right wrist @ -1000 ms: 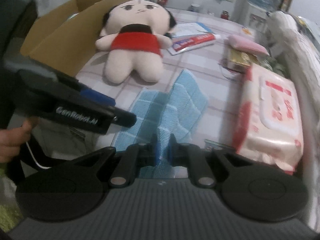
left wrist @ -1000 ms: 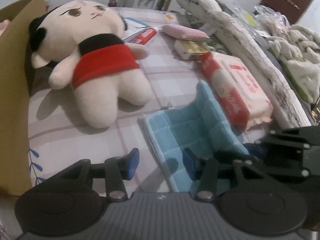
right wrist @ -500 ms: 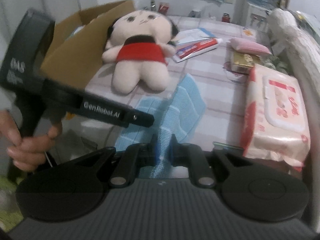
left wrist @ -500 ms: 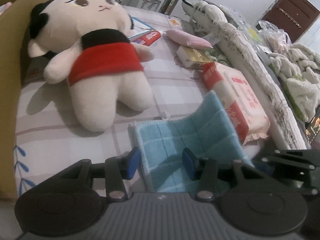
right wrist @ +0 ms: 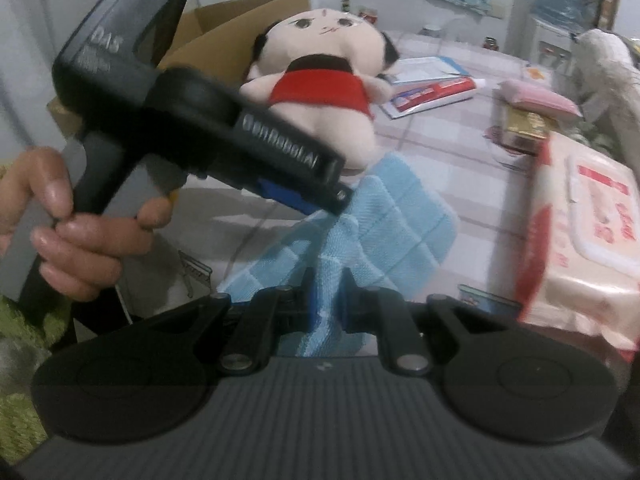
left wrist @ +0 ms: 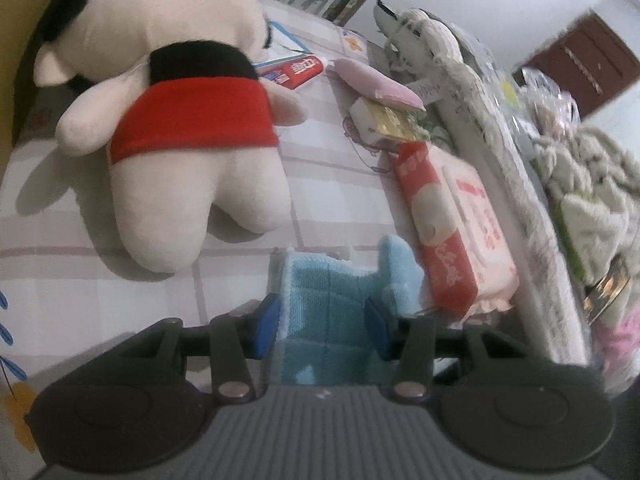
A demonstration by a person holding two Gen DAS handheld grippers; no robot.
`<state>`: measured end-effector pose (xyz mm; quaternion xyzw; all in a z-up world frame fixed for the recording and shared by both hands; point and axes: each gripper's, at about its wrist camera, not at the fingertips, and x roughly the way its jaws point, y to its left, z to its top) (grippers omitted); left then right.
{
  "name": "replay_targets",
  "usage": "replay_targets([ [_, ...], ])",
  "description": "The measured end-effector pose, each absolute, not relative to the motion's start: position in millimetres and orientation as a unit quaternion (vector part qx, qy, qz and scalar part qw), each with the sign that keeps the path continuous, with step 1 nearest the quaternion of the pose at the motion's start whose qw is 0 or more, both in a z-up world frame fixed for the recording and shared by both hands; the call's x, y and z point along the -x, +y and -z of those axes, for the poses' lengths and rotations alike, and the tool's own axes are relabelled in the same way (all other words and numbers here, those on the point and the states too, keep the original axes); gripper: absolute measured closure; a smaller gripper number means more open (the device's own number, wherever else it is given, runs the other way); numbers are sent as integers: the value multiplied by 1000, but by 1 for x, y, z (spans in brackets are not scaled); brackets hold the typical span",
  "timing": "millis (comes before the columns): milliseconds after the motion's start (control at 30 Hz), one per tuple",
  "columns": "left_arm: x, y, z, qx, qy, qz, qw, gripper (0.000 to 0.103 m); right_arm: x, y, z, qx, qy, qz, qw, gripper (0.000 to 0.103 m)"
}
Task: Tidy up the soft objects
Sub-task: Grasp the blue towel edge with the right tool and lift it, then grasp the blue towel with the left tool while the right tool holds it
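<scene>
The light-blue checked terry cloth (right wrist: pixel 376 236) lay on the plaid tablecloth (left wrist: pixel 332 184) below the cream plush doll in a red top (left wrist: pixel 188 120). Its near corner was pinched between the closed fingers of the right gripper (right wrist: pixel 327 304) and lifted, probably for folding. The left gripper (left wrist: pixel 320 324) stood part-open astride the other edge, not pressing. Compared with a second earlier, the cloth was seen bunched higher, and the left gripper had been brought over it.

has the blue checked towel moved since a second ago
Yes. In the left wrist view the blue checked towel has bunched up between the left gripper fingers, its far edge drawn away from the plush doll's feet.
</scene>
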<state>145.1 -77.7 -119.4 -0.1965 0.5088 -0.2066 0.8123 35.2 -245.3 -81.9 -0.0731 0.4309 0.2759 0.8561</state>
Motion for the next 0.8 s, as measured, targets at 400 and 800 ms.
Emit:
replay_targets([
  [400, -138, -45, 100, 276, 480, 211, 805, 42, -45, -241, 90, 47, 430, -309, 847, 71],
  [800, -136, -83, 108, 128, 526, 186, 820, 48, -33, -243, 81, 31, 417, -323, 849, 48],
])
